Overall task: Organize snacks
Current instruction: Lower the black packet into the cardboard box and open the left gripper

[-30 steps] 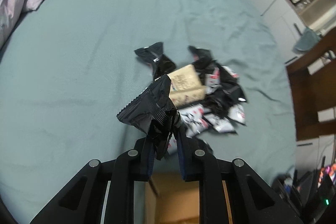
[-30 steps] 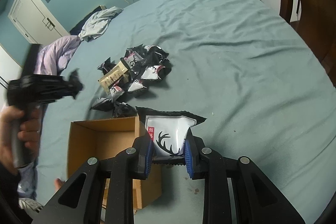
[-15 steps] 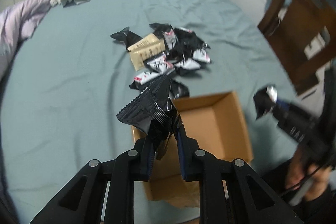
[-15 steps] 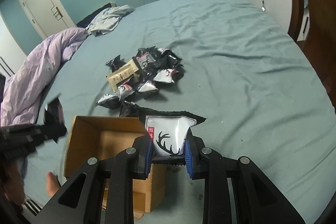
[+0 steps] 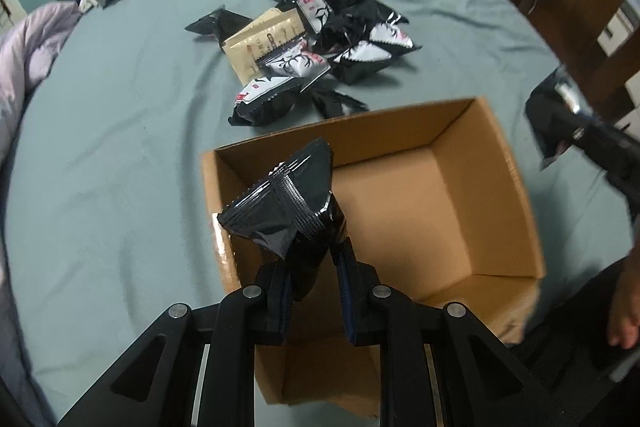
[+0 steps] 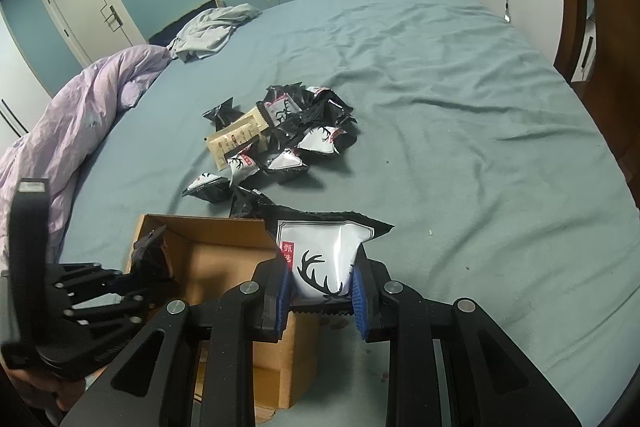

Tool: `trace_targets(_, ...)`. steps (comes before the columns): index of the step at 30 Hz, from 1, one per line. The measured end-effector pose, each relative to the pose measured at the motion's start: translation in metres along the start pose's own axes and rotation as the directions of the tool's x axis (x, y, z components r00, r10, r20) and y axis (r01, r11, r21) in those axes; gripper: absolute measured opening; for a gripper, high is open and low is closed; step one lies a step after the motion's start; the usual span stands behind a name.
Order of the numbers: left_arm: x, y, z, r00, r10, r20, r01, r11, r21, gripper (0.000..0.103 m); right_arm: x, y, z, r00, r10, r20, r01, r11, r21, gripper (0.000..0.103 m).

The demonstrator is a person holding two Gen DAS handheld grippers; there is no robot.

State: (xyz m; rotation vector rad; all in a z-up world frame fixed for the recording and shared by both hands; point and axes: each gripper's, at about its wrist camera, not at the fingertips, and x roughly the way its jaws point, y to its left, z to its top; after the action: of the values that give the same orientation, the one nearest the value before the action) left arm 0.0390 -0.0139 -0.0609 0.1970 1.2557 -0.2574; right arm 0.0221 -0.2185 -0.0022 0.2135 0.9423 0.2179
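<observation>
Snack packets, black and white foil, are lying heaped on the teal bedsheet beyond an open brown cardboard box. The left gripper is clamping a black packet over the box; the right gripper is clamping a white antler-printed packet beside it.

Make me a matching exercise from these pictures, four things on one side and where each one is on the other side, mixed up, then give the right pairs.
Things:
1. black snack packet
2. white antler packet
3. cardboard box
4. purple duvet

Places:
A. bunched along the bed's edge
B. clamped in the right gripper
C. open on the bed, nothing visible inside
D. clamped in the left gripper, over the box

Pairs: 1-D, 2-B, 3-C, 4-A
</observation>
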Motion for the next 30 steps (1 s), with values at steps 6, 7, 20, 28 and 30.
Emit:
trace_targets(6, 0.013, -0.009, 0.0, 0.998, 0.058, -0.008, -0.058, 0.998, 0.037, 0.019, 0.001, 0.0, 0.0, 1.0, 0.006, -0.006, -0.006, 1.0, -0.003, 0.023)
trace_targets(7, 0.013, -0.011, 0.0, 0.996, 0.089, 0.01, -0.09, 0.995, 0.046, 0.019, 0.001, -0.001, 0.001, 1.0, 0.006, -0.006, -0.006, 1.0, -0.002, 0.023)
trace_targets(20, 0.017, -0.023, 0.003, 0.978, 0.192, 0.079, -0.201, 0.972, 0.122, 0.029, 0.002, 0.001, -0.001, 1.0, -0.005, 0.002, 0.005, 1.0, -0.003, 0.023)
trace_targets(28, -0.001, -0.019, 0.005, 0.985, 0.138, 0.106, -0.148, 0.985, 0.093, 0.057, -0.002, 0.002, -0.005, 1.0, -0.003, 0.014, 0.003, 1.0, -0.004, 0.023)
trace_targets(30, -0.011, -0.015, 0.006, 0.983, 0.144, 0.118, -0.152, 0.986, 0.067, 0.064, -0.003, 0.0, -0.006, 1.0, -0.007, 0.016, 0.007, 1.0, 0.0, 0.023)
